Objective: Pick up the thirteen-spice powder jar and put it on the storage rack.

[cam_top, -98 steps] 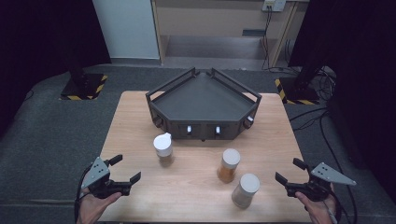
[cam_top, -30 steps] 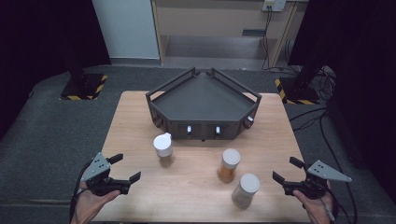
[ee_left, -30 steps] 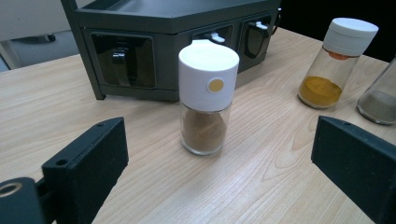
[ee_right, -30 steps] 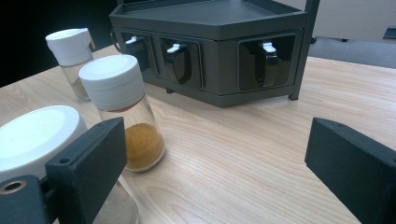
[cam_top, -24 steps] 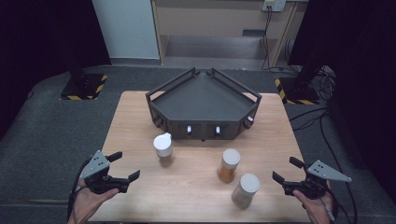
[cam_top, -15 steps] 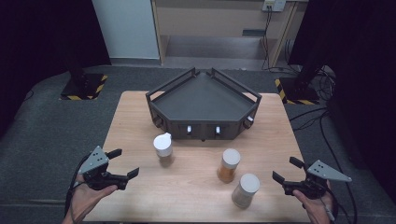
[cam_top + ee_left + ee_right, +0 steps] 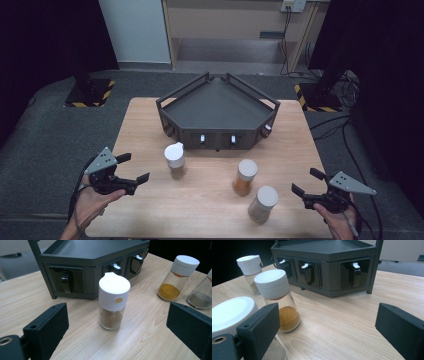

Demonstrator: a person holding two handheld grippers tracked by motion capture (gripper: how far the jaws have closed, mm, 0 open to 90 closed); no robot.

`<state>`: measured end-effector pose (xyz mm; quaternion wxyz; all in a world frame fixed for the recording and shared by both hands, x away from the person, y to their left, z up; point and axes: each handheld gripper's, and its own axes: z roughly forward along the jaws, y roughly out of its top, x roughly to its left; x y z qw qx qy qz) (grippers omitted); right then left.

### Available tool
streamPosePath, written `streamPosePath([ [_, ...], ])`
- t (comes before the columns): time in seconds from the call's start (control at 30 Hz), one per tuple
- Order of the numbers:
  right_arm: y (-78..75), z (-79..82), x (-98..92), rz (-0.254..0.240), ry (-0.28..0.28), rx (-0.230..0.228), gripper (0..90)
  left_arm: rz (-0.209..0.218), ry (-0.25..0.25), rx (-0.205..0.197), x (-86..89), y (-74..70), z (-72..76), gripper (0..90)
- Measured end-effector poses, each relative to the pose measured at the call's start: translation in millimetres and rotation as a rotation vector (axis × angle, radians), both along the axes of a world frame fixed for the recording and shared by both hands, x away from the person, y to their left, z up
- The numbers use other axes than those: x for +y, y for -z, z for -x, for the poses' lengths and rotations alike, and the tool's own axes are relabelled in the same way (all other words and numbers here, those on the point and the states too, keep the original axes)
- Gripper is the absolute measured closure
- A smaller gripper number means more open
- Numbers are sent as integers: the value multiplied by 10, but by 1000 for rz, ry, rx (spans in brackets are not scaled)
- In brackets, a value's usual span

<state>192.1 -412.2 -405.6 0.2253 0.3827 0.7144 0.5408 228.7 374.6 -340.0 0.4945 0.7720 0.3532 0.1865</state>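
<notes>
Both pairs of fingers stand apart with nothing between them. At the lower left of the high view the left gripper (image 7: 131, 168) is held in a hand (image 7: 92, 197) over the near left corner of the table (image 7: 145, 120), its black fingers (image 7: 142, 177) pointing toward the middle of the frame; at the lower right the right gripper (image 7: 307, 182) is held in the other hand (image 7: 337, 217) just off the table's near right edge, its fingers (image 7: 298, 190) pointing left. Nearest to the right gripper stands the grey spice jar (image 7: 263, 203), at the lower right of centre, close to the gripper's fingers but apart from them; in the right gripper view it sits at the lower left, partly behind the left finger. Just beyond it, a little to the left, stands the orange spice jar (image 7: 245, 176), upright with a flat white cap, near the grey one but not touching it. Left of centre in the high view stands the brown spice jar (image 7: 175, 159), upright, with a white flip cap; in the left gripper view it stands in the middle of the frame, framed between the two open fingers but farther off and untouched. Behind all three jars, in the upper middle of the high view, sits the dark corner rack (image 7: 218, 117), its flat top bare and its front panels facing the jars.
</notes>
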Motion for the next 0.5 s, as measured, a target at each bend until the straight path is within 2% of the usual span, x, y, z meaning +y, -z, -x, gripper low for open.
streamPosePath([
  [0.5,1,-1,-2,-1,-1,0,65,-49,12,21,-140,-197,-198,28],
])
